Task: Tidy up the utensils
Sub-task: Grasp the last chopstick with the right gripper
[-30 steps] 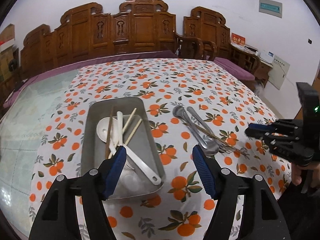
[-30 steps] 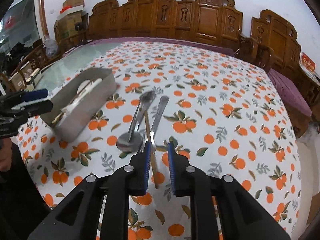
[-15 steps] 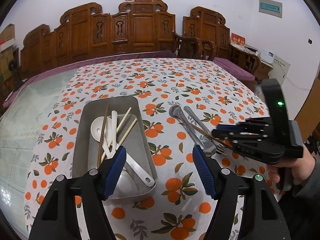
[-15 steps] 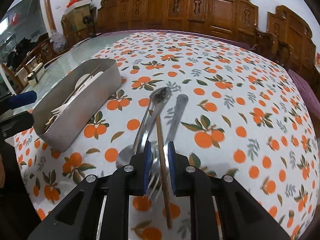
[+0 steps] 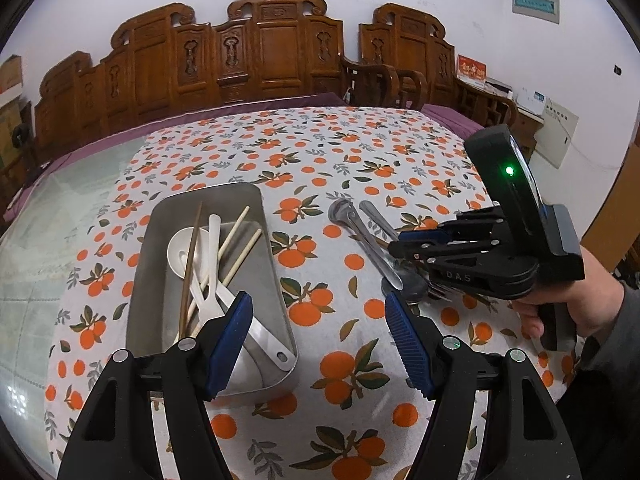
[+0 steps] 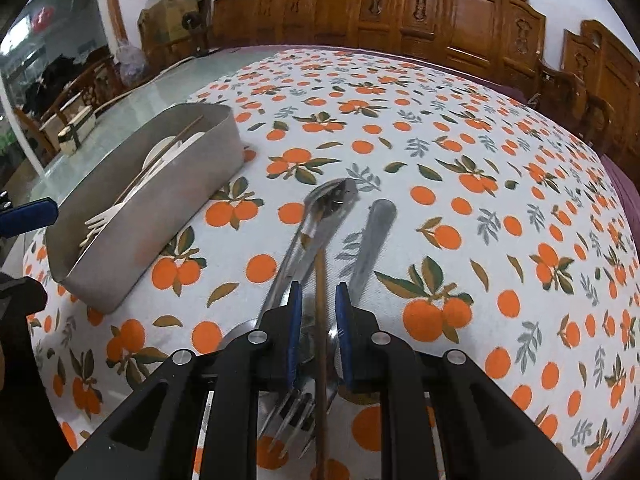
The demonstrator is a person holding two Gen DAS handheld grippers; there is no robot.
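While the left gripper [image 5: 318,338] hovers wide open and empty by the metal tray [image 5: 276,276], the right gripper [image 6: 318,330] straddles a brown chopstick [image 6: 320,280] lying atop metal cutlery on the tablecloth, jaws narrow but apparently not yet clamped. Next: pinch the chopstick alone, lift, carry to the tray.

Black plastic left gripper [image 5: 318,340] and right gripper [image 6: 318,334], blue ribbed pads [image 5: 406,338], silver screws; a grey sleeve [image 5: 608,344].
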